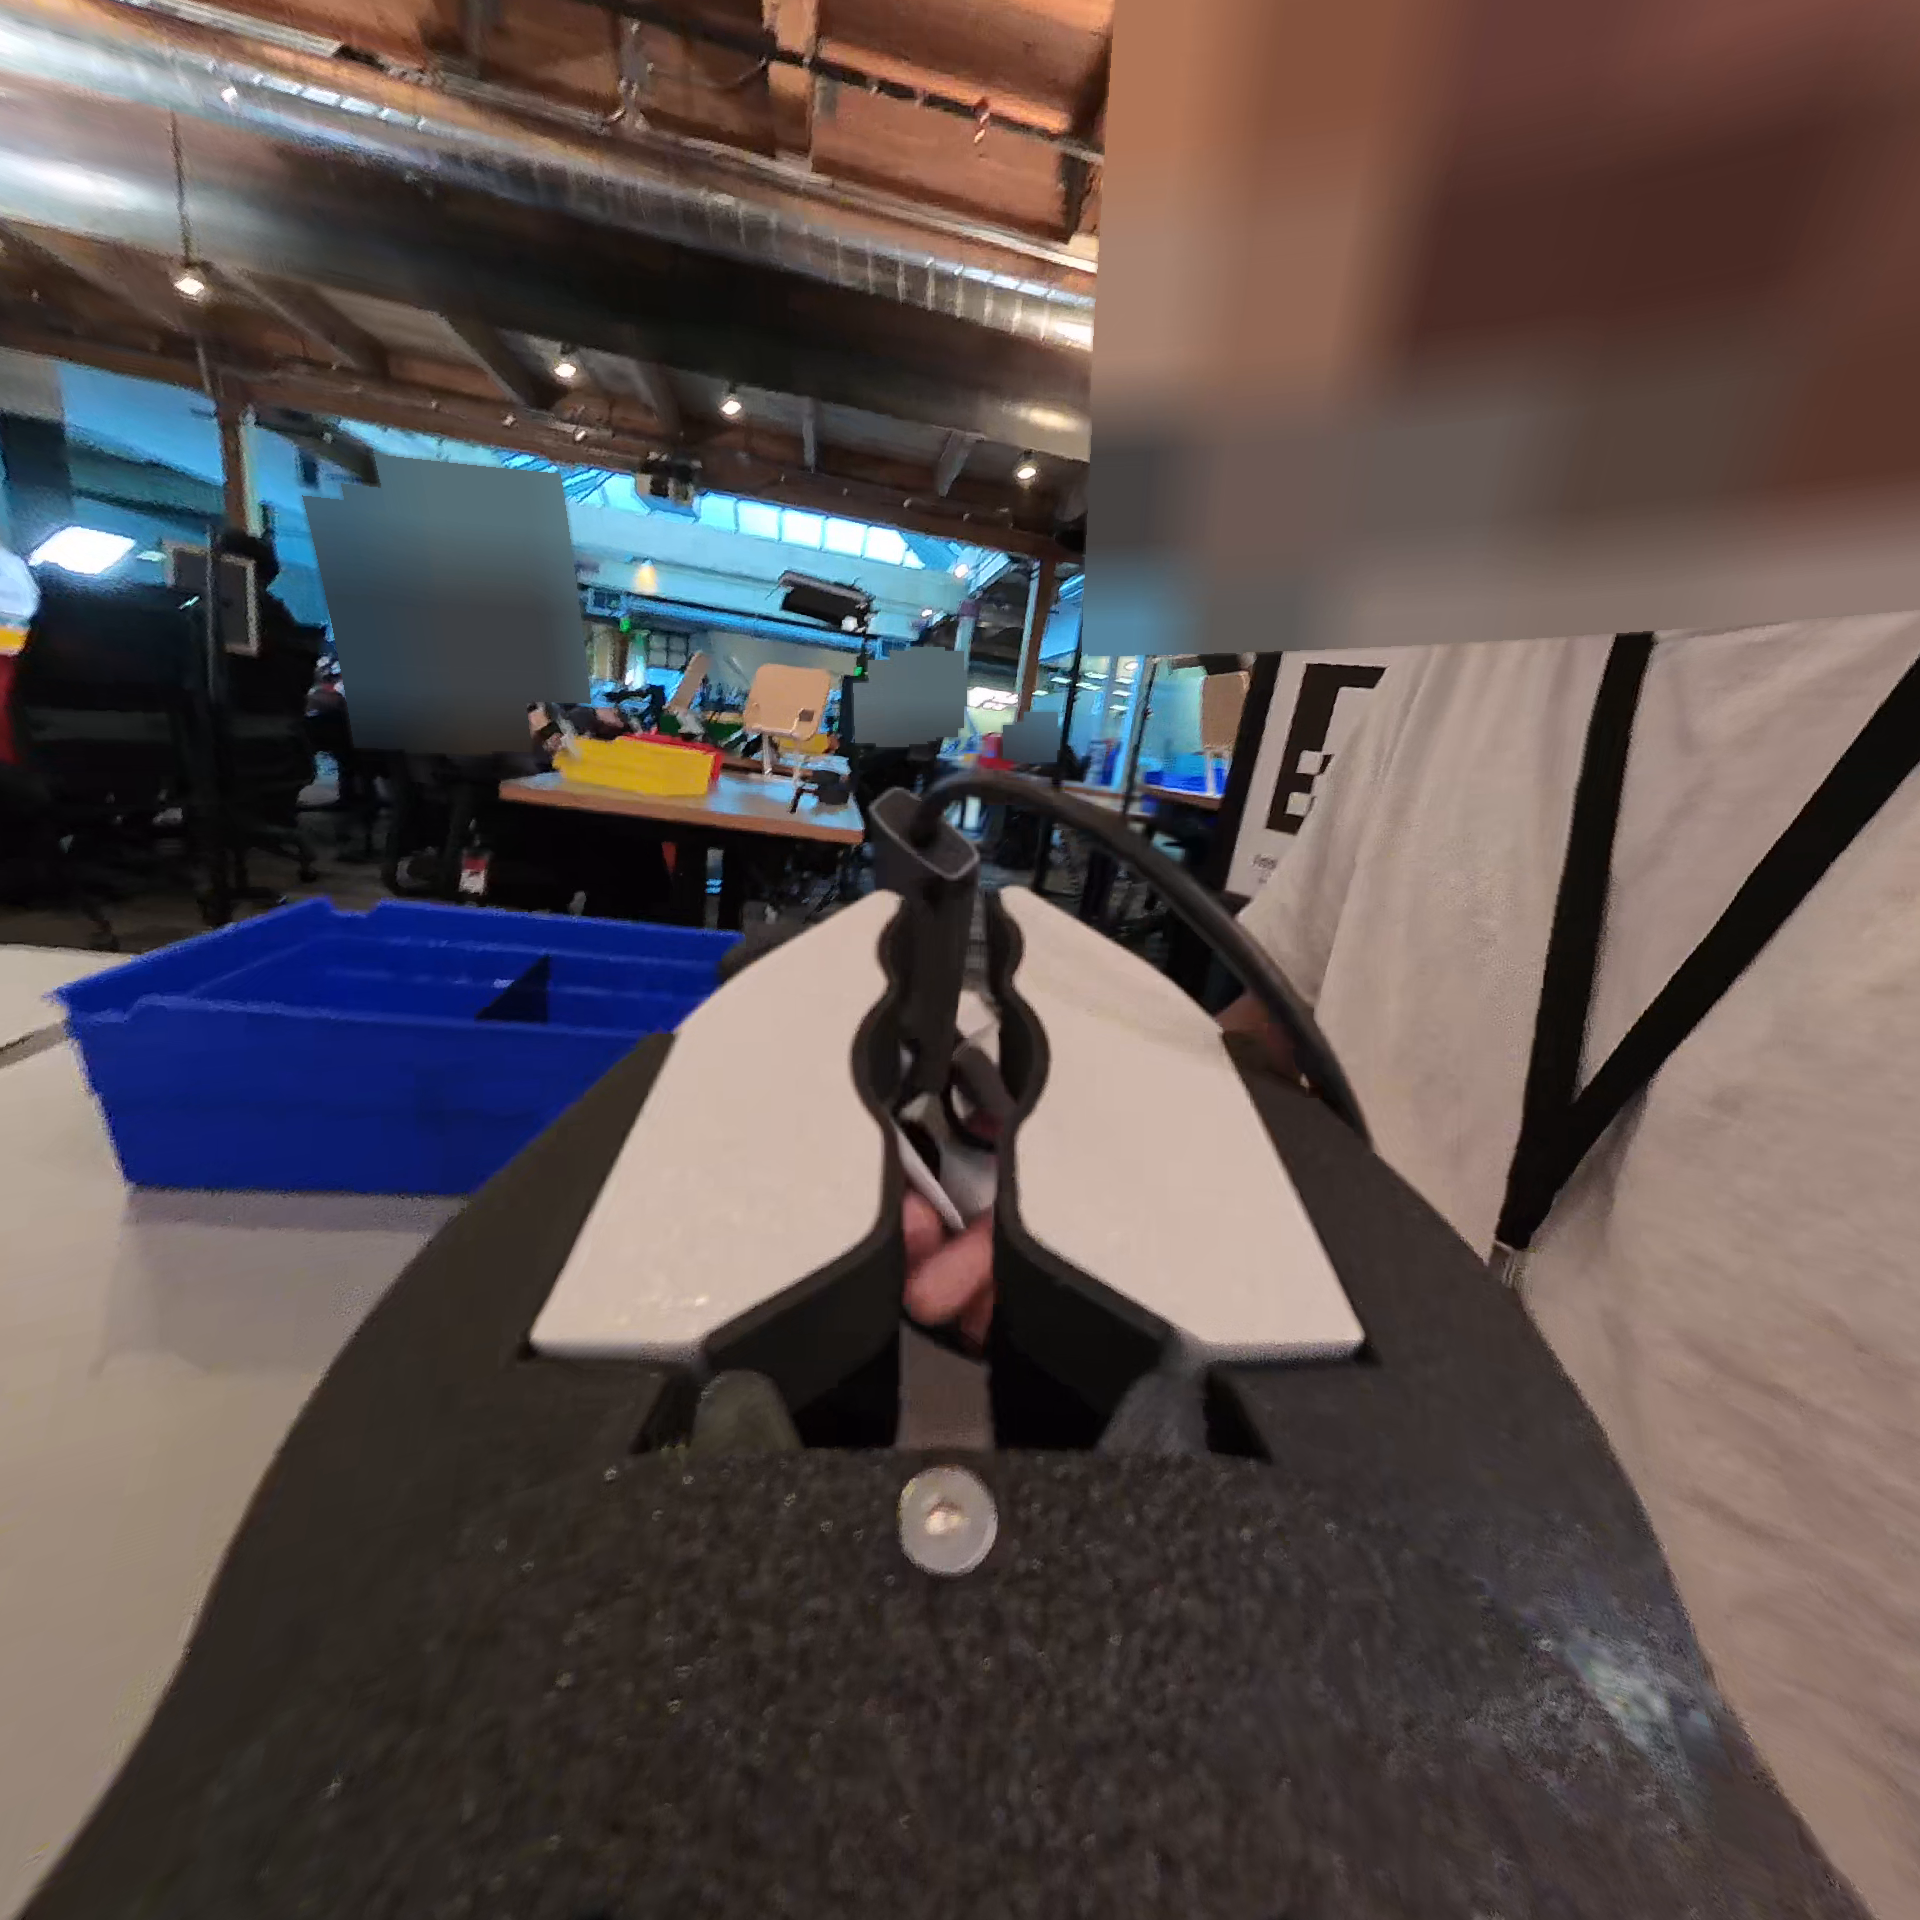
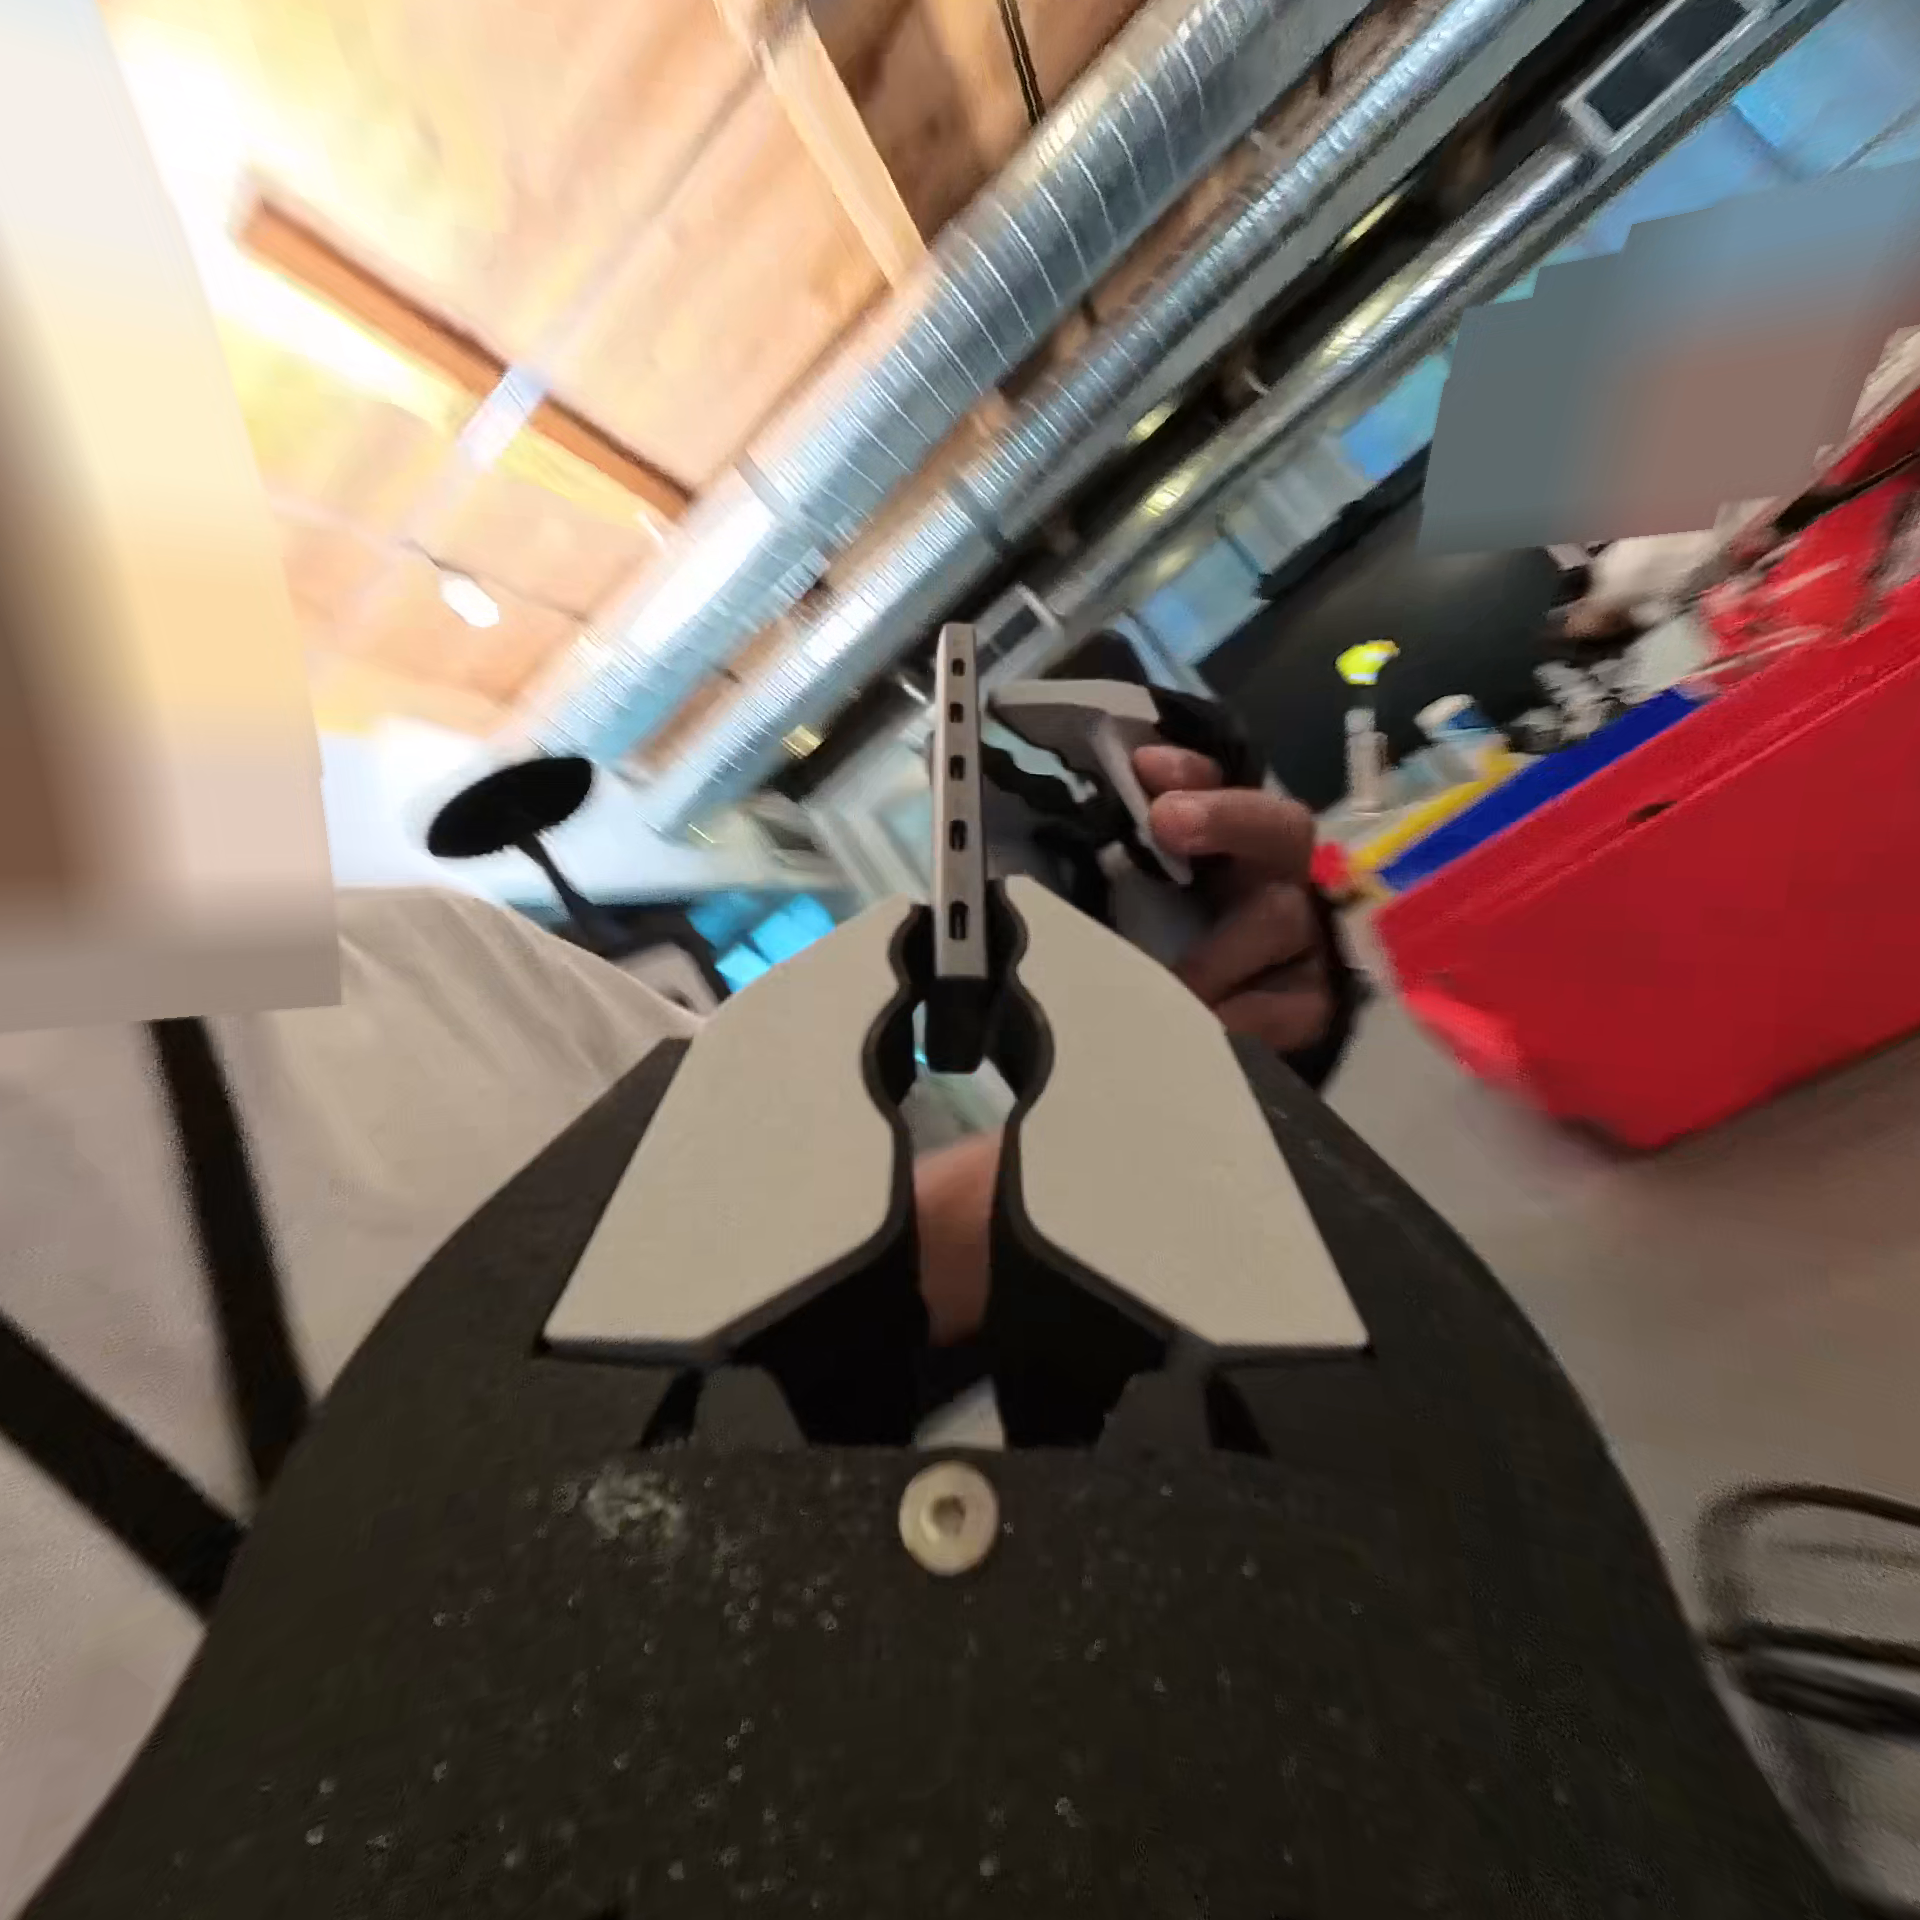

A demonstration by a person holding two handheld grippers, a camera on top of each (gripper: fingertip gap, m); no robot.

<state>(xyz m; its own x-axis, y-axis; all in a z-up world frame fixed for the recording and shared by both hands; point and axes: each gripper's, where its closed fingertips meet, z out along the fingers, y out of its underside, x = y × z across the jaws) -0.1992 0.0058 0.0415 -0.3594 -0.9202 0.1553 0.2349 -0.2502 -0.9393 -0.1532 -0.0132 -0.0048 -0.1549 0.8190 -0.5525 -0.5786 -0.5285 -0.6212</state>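
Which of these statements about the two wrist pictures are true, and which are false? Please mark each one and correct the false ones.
1. The left gripper is shut on a dark grey plug with a black cable. True.
2. The bin beside the left gripper is green. False: the blue bin stands on the white table.
3. The right gripper holds a thin grey metal bar with a row of slots along its edge. True.
4. The right gripper's fingers are wide open and empty. False: they are closed on the bar.
5. A red bin shows in the right wrist view. True.
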